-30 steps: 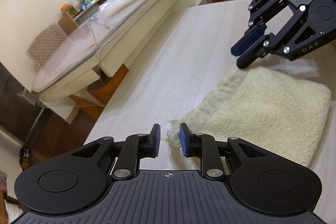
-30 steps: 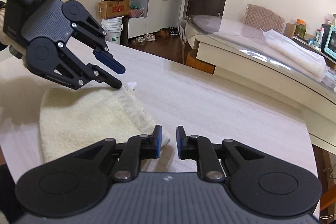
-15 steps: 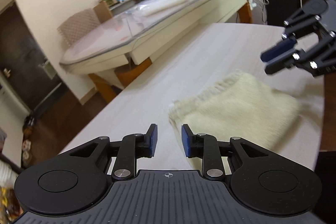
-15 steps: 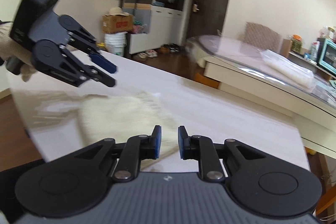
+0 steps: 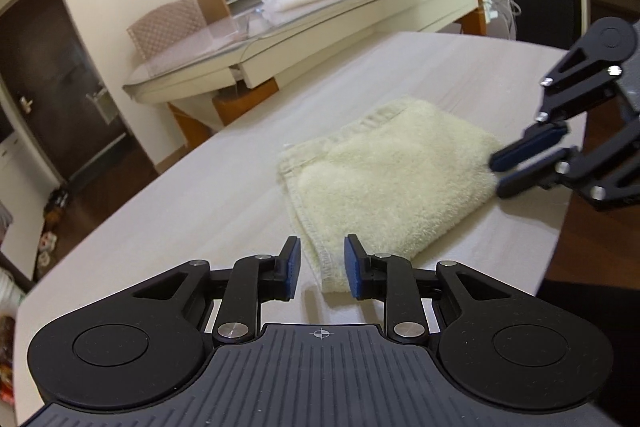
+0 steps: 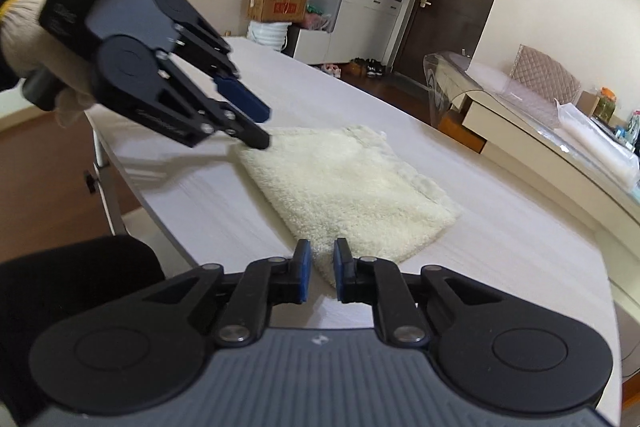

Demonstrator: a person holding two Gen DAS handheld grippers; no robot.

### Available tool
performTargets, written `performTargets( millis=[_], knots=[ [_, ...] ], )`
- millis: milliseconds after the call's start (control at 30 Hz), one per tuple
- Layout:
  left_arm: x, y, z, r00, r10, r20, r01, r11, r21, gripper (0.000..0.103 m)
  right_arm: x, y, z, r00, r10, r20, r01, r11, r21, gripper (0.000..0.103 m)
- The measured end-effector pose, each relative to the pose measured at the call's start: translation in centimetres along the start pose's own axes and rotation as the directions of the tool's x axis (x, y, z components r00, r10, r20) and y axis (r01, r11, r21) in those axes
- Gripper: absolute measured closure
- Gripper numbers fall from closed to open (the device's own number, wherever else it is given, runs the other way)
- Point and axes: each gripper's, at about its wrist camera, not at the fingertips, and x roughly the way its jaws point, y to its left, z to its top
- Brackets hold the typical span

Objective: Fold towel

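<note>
The cream towel (image 5: pixel 384 183) lies folded into a compact rectangle on the white surface (image 5: pixel 168 227), centre of both views, flat and unheld. Compared with a second ago, both grippers have drawn back from its corners: in the left wrist view the towel now sits further up the frame, and its near hemmed corner lies below and beyond the left gripper (image 5: pixel 319 265) rather than between its pads.

The left gripper stands at a narrow gap with nothing in it. The right gripper (image 6: pixel 319 269) has just been closing; its gap is narrower still, and nothing lies between its pads. In the left wrist view it hovers at the right edge of the frame, just beside the towel's far side.

Judgement: the fold appears complete, or the grippers are repositioning for one further fold. No layer has sprung open.
</note>
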Motion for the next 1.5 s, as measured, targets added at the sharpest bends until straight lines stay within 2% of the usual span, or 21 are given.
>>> performTargets(
  millis=[233, 400, 500, 633, 767, 900, 967, 1067, 1133, 1200, 1267, 1333, 1400, 1500],
  knots=[
    [-0.5, -2.5, 0.1, 0.999, 0.032, -0.005, -0.033, 0.995, -0.095, 0.077, 1.0, -3.0, -0.6, 1.000, 0.006, -0.027, -0.007, 0.999, -0.040, 0.089],
    [-0.3, -2.9, 0.1, 0.996, 0.081, -0.021, -0.084, 0.983, -0.165, 0.073, 1.3, -2.5, -0.8, 1.000, -0.014, -0.022, 0.013, 0.999, -0.033, 0.086],
    [-0.6, -2.6, -0.1, 0.995, 0.097, -0.017, -0.099, 0.972, -0.213, 0.073, 0.7, -2.1, -1.1, 1.000, -0.028, -0.003, 0.028, 1.000, 0.005, 0.086],
    [-1.8, -2.4, -0.3, 0.990, 0.140, 0.001, -0.135, 0.952, -0.273, 0.066, -0.5, -2.3, -1.6, 0.999, -0.029, 0.037, 0.025, 0.995, 0.096, 0.086],
    [-2.3, -2.8, -0.6, 0.985, 0.170, -0.029, -0.171, 0.938, -0.302, 0.064, -1.7, -1.7, -2.1, 0.998, -0.034, 0.057, 0.025, 0.990, 0.137, 0.082],
    [-2.8, -3.5, -1.1, 0.975, 0.212, -0.071, -0.224, 0.912, -0.344, 0.051, -2.7, -1.4, -2.5, 0.996, -0.059, 0.062, 0.045, 0.979, 0.200, 0.080],
    [-3.2, -3.7, -1.2, 0.972, 0.219, -0.081, -0.233, 0.897, -0.376, 0.050, -3.3, -1.5, -2.8, 0.994, -0.082, 0.070, 0.062, 0.968, 0.244, 0.078],
    [-4.0, -4.2, -1.4, 0.970, 0.225, -0.091, -0.243, 0.886, -0.395, 0.042, -4.1, -1.5, -3.0, 0.992, -0.100, 0.079, 0.073, 0.954, 0.291, 0.067],
    [-4.5, -4.5, -1.3, 0.968, 0.236, -0.088, -0.251, 0.883, -0.396, 0.029, -4.8, -1.5, -3.1, 0.990, -0.108, 0.089, 0.074, 0.945, 0.319, 0.063],
    [-5.0, -4.8, -1.3, 0.967, 0.241, -0.083, -0.254, 0.882, -0.398, 0.021, -5.3, -1.5, -3.1, 0.989, -0.114, 0.095, 0.076, 0.938, 0.338, 0.060],
    [-5.5, -5.0, -1.3, 0.967, 0.245, -0.076, -0.254, 0.879, -0.402, 0.021, -5.7, -1.4, -3.1, 0.987, -0.123, 0.102, 0.079, 0.930, 0.360, 0.054],
    [-6.0, -5.3, -1.2, 0.966, 0.249, -0.069, -0.255, 0.877, -0.407, 0.017, -6.1, -1.6, -3.0, 0.987, -0.118, 0.110, 0.067, 0.920, 0.386, 0.039],
    [-6.3, -5.6, -1.1, 0.963, 0.261, -0.064, -0.264, 0.876, -0.403, 0.011, -6.4, -1.6, -2.9, 0.988, -0.107, 0.115, 0.050, 0.908, 0.415, 0.029],
    [-6.7, -5.8, -1.1, 0.961, 0.271, -0.059, -0.272, 0.874, -0.404, 0.011, -6.9, -1.7, -2.9, 0.987, -0.108, 0.121, 0.046, 0.902, 0.429, 0.023]
  ],
)
